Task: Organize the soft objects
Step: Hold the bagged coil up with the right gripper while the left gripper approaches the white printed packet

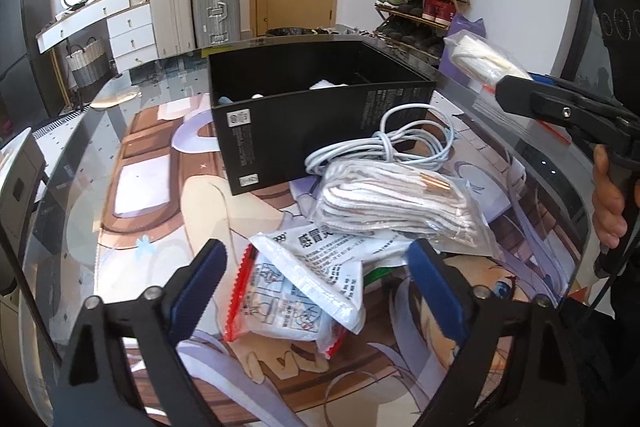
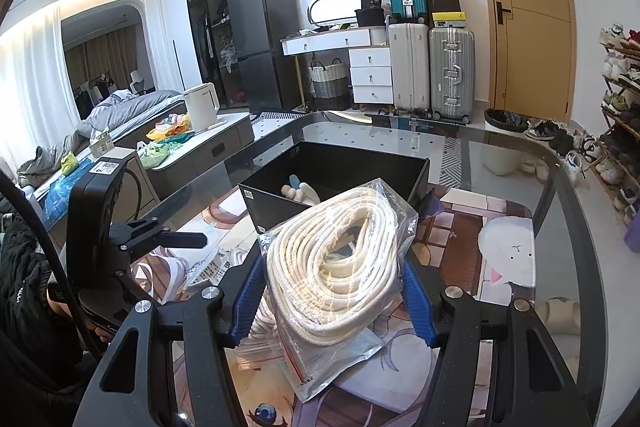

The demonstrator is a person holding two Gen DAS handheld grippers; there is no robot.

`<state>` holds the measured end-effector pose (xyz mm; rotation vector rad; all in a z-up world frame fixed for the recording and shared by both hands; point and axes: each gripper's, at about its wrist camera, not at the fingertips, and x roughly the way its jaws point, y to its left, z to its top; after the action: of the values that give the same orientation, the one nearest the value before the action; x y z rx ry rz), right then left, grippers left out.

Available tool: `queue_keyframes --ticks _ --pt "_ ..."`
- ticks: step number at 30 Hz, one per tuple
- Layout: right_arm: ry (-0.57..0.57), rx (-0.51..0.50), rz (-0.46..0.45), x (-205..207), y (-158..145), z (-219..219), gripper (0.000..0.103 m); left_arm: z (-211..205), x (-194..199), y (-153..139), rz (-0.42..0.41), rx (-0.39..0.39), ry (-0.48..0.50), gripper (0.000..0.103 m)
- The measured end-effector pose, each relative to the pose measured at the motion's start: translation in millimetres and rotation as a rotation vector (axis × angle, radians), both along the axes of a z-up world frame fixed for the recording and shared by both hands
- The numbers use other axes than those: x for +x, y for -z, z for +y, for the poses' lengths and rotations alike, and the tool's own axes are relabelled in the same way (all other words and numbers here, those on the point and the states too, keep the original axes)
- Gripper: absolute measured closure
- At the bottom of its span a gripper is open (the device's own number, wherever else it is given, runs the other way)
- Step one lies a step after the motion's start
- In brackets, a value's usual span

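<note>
In front of the black box [image 2: 336, 179], the right hand-held gripper [image 2: 332, 291] clamps a clear bag of coiled white rope [image 2: 332, 259] — lifted above the worktop [image 2: 500, 155]. The left hand-held gripper [image 1: 316, 287] stands spread, its pads off a white sachet [image 1: 316, 267] lying between them; nearer the box lie a second bagged rope [image 1: 392, 203] and a white cable [image 1: 400, 139].

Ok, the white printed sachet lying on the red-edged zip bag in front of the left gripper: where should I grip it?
Grip the white printed sachet across its narrow width, coming from above. It lies flat and tilted on the red-edged zip bag, between the left gripper's open jaws, so pinch its raised upper half.
</note>
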<state>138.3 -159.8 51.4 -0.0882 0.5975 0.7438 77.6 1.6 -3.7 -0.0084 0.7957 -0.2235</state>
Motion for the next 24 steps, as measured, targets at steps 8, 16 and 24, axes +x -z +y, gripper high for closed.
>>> queue_keyframes --ticks 8,16,24 --pt "-0.002 -0.001 0.0 -0.7 -0.4 0.8 0.04 -4.0 -7.9 -6.8 -0.023 -0.01 0.049 0.031" --pt "-0.004 -0.001 0.001 -1.1 -0.1 1.0 0.04 -3.8 -8.0 -6.0 0.018 0.006 0.085 0.032" --pt "-0.009 -0.003 0.002 -2.3 2.2 1.1 0.04 -4.5 0.1 -1.1 0.024 0.028 0.038 0.017"
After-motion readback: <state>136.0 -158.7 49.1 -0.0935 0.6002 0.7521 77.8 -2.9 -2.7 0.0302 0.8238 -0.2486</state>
